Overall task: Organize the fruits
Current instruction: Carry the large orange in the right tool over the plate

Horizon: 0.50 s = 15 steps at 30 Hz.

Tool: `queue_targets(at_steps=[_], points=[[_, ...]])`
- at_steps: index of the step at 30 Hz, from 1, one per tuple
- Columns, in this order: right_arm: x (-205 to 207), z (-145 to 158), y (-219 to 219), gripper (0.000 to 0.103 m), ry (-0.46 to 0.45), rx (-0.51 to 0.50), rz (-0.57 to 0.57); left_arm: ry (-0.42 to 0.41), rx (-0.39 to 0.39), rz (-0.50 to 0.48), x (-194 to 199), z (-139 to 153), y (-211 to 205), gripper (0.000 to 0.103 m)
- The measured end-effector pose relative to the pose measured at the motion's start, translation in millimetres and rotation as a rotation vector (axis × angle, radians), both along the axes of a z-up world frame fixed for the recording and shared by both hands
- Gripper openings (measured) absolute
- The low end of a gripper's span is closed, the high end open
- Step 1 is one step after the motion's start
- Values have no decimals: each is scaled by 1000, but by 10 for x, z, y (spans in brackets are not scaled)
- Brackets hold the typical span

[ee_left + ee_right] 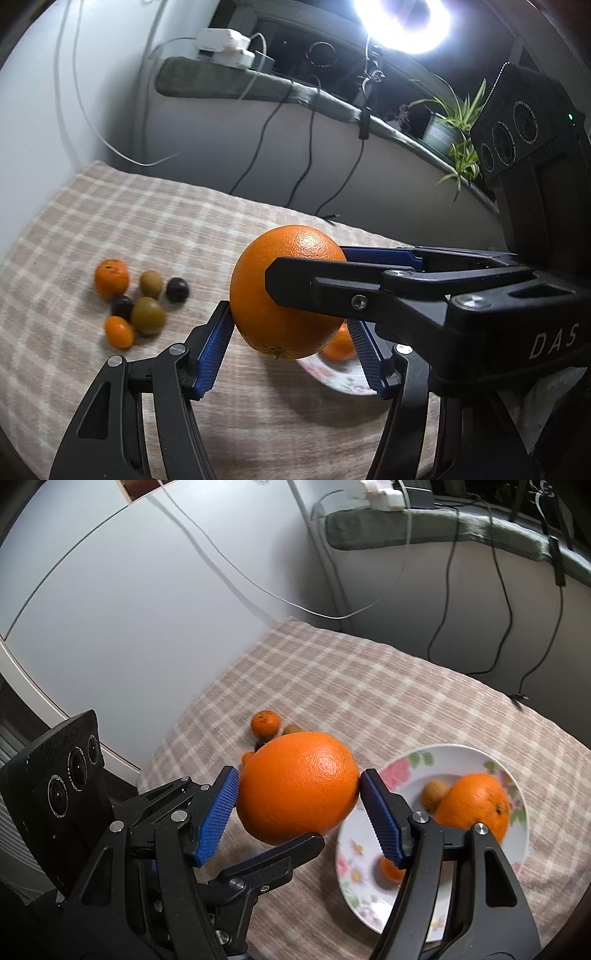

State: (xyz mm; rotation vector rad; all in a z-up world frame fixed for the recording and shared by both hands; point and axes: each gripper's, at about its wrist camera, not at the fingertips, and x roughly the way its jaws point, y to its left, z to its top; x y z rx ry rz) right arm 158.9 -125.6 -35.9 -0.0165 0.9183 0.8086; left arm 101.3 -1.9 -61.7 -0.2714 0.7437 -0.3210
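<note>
Both my grippers, left [291, 332] and right [299, 797], pinch one large orange [297, 788] from crossing sides, held above the checked cloth [369, 686]. Floral plate [436, 760] beside it: second orange [474, 803], brown fruit [434, 794], small orange piece. Left view alone shows the loose cluster [138, 302] of six small fruits beyond the orange.

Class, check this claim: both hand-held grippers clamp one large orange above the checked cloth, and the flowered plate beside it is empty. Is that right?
Not quite. The left hand-held gripper and right hand-held gripper do clamp the large orange above the checked cloth, but the flowered plate is not empty: the right wrist view shows another orange and smaller fruits on it.
</note>
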Motion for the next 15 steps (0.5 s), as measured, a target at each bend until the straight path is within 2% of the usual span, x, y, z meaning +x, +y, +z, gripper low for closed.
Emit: queue_targets(at_steps=[15], points=[[112, -159, -296, 71, 23, -21, -53, 59, 1, -56, 147, -142, -303, 63]])
